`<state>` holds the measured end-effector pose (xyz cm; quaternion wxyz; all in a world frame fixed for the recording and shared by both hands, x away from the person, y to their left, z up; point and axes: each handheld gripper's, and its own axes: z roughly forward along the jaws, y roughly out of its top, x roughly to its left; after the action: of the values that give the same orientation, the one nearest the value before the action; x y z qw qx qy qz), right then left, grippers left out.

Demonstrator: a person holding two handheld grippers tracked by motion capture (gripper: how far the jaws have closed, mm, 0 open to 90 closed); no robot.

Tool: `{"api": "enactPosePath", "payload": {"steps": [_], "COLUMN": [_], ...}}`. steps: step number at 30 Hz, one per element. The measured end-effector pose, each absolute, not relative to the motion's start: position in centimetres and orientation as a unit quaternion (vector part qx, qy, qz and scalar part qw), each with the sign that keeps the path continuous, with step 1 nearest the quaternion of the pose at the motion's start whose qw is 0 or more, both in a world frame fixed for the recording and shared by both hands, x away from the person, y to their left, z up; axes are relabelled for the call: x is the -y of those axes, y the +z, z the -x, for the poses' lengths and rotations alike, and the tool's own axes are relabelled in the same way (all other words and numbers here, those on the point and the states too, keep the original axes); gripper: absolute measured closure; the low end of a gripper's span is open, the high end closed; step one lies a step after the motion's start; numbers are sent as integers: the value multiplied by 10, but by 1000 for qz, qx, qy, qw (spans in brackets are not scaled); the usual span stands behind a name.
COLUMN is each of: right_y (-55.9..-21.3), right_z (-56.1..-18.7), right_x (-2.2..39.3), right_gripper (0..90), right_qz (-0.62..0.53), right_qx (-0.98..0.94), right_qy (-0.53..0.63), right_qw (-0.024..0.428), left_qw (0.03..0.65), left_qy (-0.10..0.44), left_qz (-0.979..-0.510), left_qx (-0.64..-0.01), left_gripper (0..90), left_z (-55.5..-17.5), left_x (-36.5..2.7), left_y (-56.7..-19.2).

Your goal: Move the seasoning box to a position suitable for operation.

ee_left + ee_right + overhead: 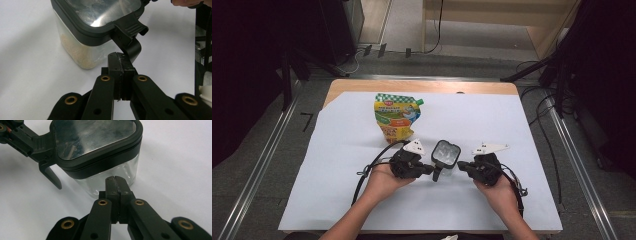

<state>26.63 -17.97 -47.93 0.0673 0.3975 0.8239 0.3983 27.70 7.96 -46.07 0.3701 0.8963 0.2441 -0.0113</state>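
Clear lidded container (pixel 445 154) at table centre, between both grippers; sauce pouch (pixel 396 117) at its 11 o'clock. Left gripper (pixel 121 65) jaws pressed together, empty, tips at lid latch (pixel 130 37). Right gripper (pixel 116 185) jaws pressed together, tips against clear wall (bracing, likely). Step: probably lid release. Next: lever latch up while container stays braced.

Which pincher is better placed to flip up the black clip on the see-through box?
Probably the left gripper: its closed tips sit right at the clip of the box. The right gripper faces a clipless wall.
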Motion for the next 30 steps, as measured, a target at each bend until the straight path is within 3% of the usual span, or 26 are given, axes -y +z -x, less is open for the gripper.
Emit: {"api": "enactPosePath", "payload": {"steps": [23,30], "right_y": [-484,-484], "right_z": [-280,-280], "right_x": [179,181], "right_gripper": [900,900], "right_qz": [-413,-403], "right_qx": [-815,-818], "right_qy": [398,403], "right_qw": [88,83], "left_qw": [379,384], "left_qy": [-3,-24], "left_qz": [-893,-891], "left_qx": [-245,-240], "left_gripper": [900,900], "left_z": [-271,-272], "left_x": [-52,-52], "left_y": [-467,-467]}}
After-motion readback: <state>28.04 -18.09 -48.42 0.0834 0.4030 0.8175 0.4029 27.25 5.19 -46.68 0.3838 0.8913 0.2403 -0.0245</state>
